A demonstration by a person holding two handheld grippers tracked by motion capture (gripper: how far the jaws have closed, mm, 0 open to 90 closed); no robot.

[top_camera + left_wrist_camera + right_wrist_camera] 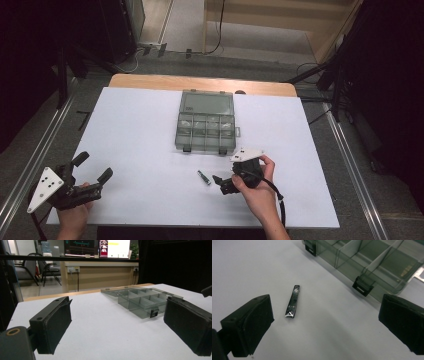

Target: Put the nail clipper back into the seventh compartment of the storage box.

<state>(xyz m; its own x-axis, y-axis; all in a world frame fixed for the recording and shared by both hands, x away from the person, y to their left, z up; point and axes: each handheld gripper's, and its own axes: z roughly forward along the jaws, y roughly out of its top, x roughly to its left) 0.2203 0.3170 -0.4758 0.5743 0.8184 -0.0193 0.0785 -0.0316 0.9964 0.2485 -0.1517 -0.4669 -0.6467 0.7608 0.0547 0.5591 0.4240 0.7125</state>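
White sheet (150,130) over a wooden table (200,82), grey floor and dark stands around, a lit office with chairs and screens far behind in the left gripper view.

At far left, near the front edge: left gripper (92,167), held in a hand (75,212), jaws spread wide and grasping nothing, pads (53,327) well apart over bare sheet. Aimed roughly toward the box, well apart from it.

Toward the middle, past the centre of the sheet: clear smoky organizer box (206,121), lid thrown back flat on the far side, two dark latches (362,287) on the near wall. Divided into several small compartments along the near rows. As far as visible, nothing in any compartment; far cells hard to judge through the tinted walls.

Just in front of the box, on the bare sheet: nail clipper (203,177), small, metallic, lying flat, touching neither box nor gripper. Seen up close in the right gripper view (292,301), lying between the jaw lines but closer to one pad.

Right of that: right gripper (220,180), held in the other hand (257,187), jaws parted wide, nothing pinched, nose pointed at the clipper and near it.

Judged progress: early. Box already open and ready; clipper not yet grasped, not yet lifted, not yet placed in a compartment. Left to do, most likely: closing on the clipper, carrying it over the near wall, dropping it into a cell, perhaps shutting the lid.
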